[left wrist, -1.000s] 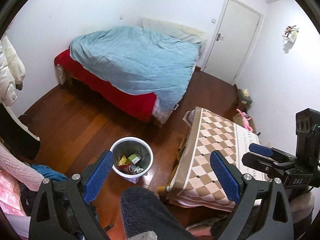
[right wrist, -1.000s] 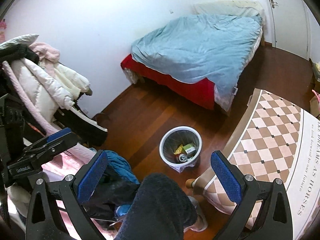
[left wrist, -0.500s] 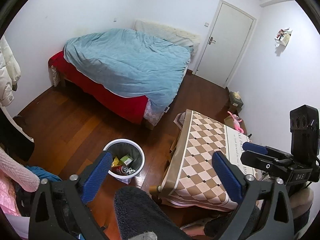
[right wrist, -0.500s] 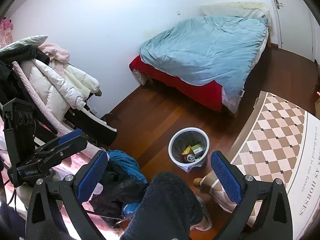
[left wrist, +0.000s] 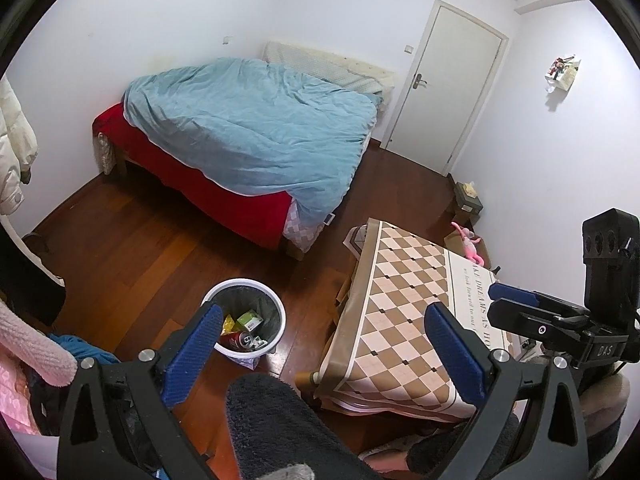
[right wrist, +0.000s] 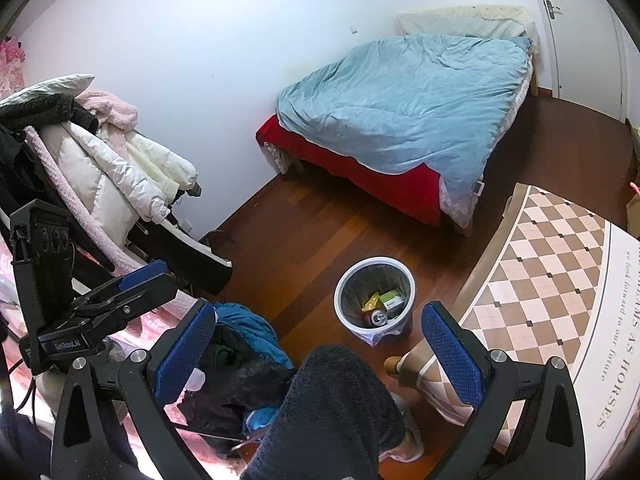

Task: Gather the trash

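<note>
A white trash bin [left wrist: 276, 312] [right wrist: 344, 312] with a dark liner stands on the wooden floor beside the table. Inside lie a green box [left wrist: 249, 319] [right wrist: 394, 301], a yellow wrapper [left wrist: 227, 323] [right wrist: 372, 301] and a drink can [left wrist: 240, 340] [right wrist: 378, 317]. My left gripper [left wrist: 323, 312] is open and empty, held high over the floor between bin and table. My right gripper [right wrist: 318, 312] is also open and empty, above and just left of the bin. Each gripper shows in the other's view, at the frame edge.
A table with a checkered cloth [left wrist: 404, 312] [right wrist: 560, 264] stands right of the bin. A bed with a blue duvet [left wrist: 256, 128] fills the far side. Coats and clothes [right wrist: 100, 168] pile at the left. A closed door [left wrist: 444, 80] is at the back right. A dark fuzzy sleeve [right wrist: 332, 412] is below.
Both grippers have risen and drawn back, so the bin looks smaller and lower in both views. Both stay open and empty.
</note>
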Action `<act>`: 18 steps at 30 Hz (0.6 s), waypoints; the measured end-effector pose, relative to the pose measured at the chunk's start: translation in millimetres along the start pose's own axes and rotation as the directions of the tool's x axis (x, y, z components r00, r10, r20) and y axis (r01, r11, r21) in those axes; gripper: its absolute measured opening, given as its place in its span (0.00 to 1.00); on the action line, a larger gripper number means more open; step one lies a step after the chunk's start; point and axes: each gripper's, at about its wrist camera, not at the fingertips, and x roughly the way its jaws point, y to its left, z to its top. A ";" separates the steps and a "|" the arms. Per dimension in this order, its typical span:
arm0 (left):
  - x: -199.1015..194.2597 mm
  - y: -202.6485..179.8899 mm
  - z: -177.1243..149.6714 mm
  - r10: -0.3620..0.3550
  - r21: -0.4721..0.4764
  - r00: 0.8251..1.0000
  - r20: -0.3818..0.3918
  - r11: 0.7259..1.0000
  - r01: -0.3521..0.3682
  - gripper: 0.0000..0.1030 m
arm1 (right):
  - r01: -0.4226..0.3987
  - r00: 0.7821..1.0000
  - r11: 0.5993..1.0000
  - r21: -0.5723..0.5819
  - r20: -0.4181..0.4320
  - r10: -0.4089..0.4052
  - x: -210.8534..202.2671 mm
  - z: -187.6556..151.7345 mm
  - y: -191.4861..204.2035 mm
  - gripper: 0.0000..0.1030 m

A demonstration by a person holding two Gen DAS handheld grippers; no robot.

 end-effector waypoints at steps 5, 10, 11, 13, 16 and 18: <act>-0.2 -4.3 1.3 -0.010 0.005 1.000 0.003 1.000 0.010 1.00 | 0.004 1.000 1.000 0.000 0.000 -0.004 -1.8 -0.4 -0.6 1.00; 2.5 -6.0 1.2 -0.020 0.007 1.000 -0.002 1.000 0.020 1.00 | 0.003 1.000 1.000 0.001 0.001 -0.003 -2.9 -0.8 -1.4 1.00; 2.8 -6.5 1.3 -0.022 0.009 1.000 -0.003 1.000 0.022 1.00 | 0.006 1.000 1.000 -0.001 0.001 -0.006 -3.0 -0.6 -1.7 1.00; 2.6 -7.2 1.7 -0.025 0.009 1.000 -0.004 1.000 0.025 1.00 | 0.007 1.000 1.000 0.002 0.003 -0.007 -3.7 0.1 -3.1 1.00; 2.2 -7.2 1.6 -0.026 0.008 1.000 -0.003 1.000 0.026 1.00 | 0.008 1.000 1.000 0.004 0.004 -0.008 -4.1 0.2 -2.8 1.00; 2.3 -7.0 1.8 -0.025 0.009 1.000 -0.003 1.000 0.025 1.00 | 0.011 1.000 1.000 0.003 0.004 -0.011 -3.8 0.8 -1.9 1.00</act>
